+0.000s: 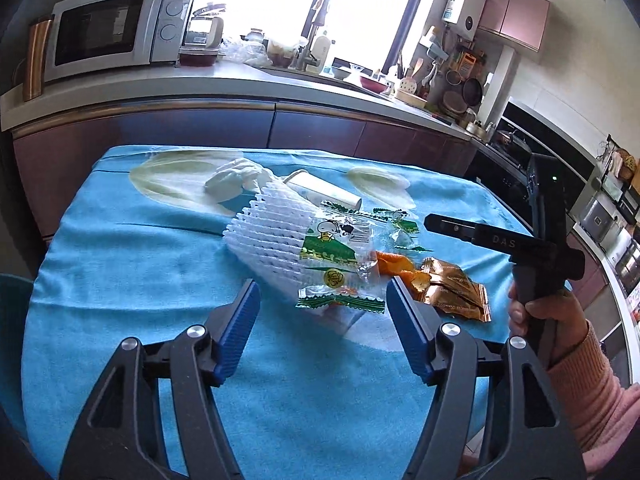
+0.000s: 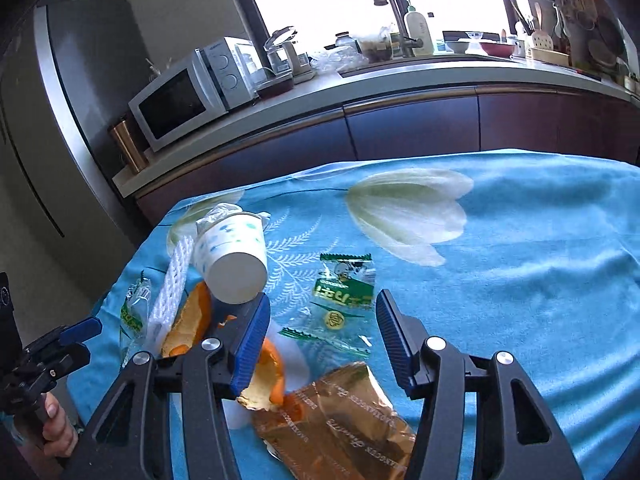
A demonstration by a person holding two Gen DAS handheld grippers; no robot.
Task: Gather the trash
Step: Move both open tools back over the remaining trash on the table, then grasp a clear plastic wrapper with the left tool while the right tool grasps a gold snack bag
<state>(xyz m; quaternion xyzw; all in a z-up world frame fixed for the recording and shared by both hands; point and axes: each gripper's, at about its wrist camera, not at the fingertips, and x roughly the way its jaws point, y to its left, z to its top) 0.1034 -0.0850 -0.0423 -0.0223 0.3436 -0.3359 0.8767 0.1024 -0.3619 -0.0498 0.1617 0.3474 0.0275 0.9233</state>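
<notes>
On a table draped in a blue tulip-print cloth point(image 1: 132, 264), you hold both grippers above a small heap of kitchen litter, neither one gripping anything. Your left gripper point(image 1: 322, 300) stands with its blue pads wide apart and empty, poised on the near side of the white foam fruit net point(image 1: 264, 236). A clear green-printed candy wrapper point(image 1: 340, 260) lies against the net's right end, with a second, crumpled one point(image 1: 400, 226) just behind it. Orange peel point(image 1: 400, 270) sits to the right of the net (partly tucked under the wrappers), touching a gold foil packet point(image 1: 460, 292) farther right. Behind the net lie a tipped-over paper cup point(image 1: 324, 190) and a wad of white plastic point(image 1: 236, 180).

Your right gripper point(image 2: 322, 316), its jaws likewise parted with nothing between the pads, hovers over the same pile from the other side. Seen from there, the cup point(image 2: 234, 258) lies on its side beside the net point(image 2: 172, 292), base toward the camera; a green wrapper point(image 2: 340, 300) rests flat on the cloth between the fingers, and the gold packet point(image 2: 340, 420) with peel point(image 2: 272, 376) lies nearest you. Your hand point(image 1: 548, 320), in a pink sleeve, grips the right tool's handle; a microwave point(image 1: 108, 32) stands on the counter well behind the net.
</notes>
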